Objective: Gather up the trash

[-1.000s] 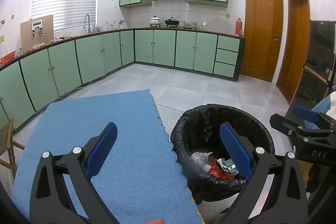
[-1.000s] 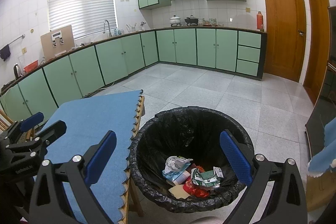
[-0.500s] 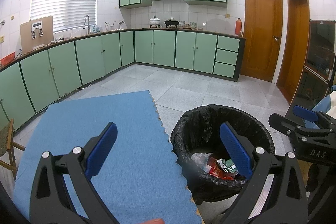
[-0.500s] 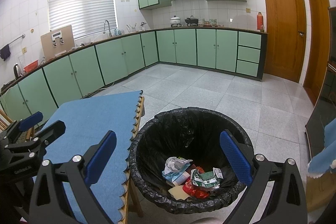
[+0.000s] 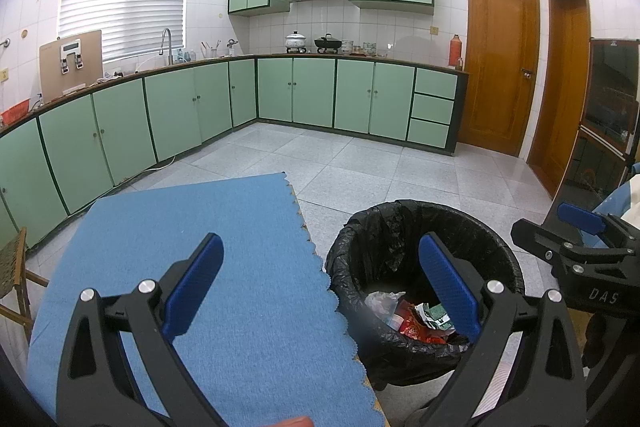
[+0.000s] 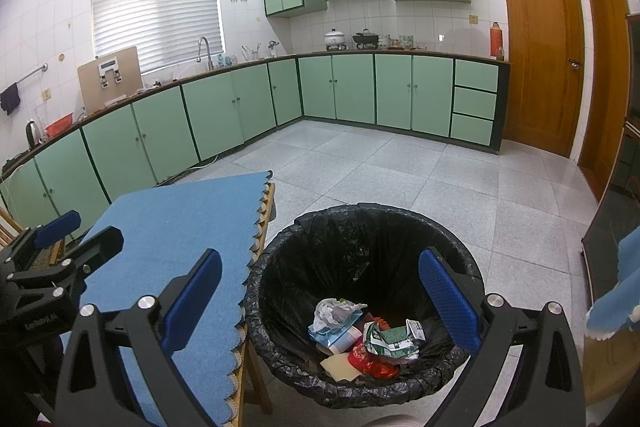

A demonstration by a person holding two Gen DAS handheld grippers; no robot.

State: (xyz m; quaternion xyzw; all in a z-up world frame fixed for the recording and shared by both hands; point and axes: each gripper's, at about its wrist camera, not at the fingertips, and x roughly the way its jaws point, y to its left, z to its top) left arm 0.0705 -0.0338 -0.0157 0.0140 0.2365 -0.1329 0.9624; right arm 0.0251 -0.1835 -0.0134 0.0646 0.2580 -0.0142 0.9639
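A bin lined with a black bag (image 6: 360, 247) stands on the floor beside a table with a blue cloth (image 6: 176, 239). Crumpled trash (image 6: 360, 335) lies in the bin: white paper, a green-white wrapper, red wrapper. My right gripper (image 6: 320, 303) is open and empty above the bin. My left gripper (image 5: 320, 287) is open and empty over the table's right edge, with the bin (image 5: 400, 239) to its right. The right gripper (image 5: 576, 247) shows in the left wrist view, and the left gripper (image 6: 60, 251) in the right wrist view.
Green cabinets (image 5: 320, 95) line the far and left walls. Wooden doors (image 5: 500, 67) stand at right. A wooden chair (image 5: 16, 267) is left of the table. A dark glass cabinet (image 5: 608, 115) stands at far right. Blue cloth (image 6: 616, 299) hangs at the right edge.
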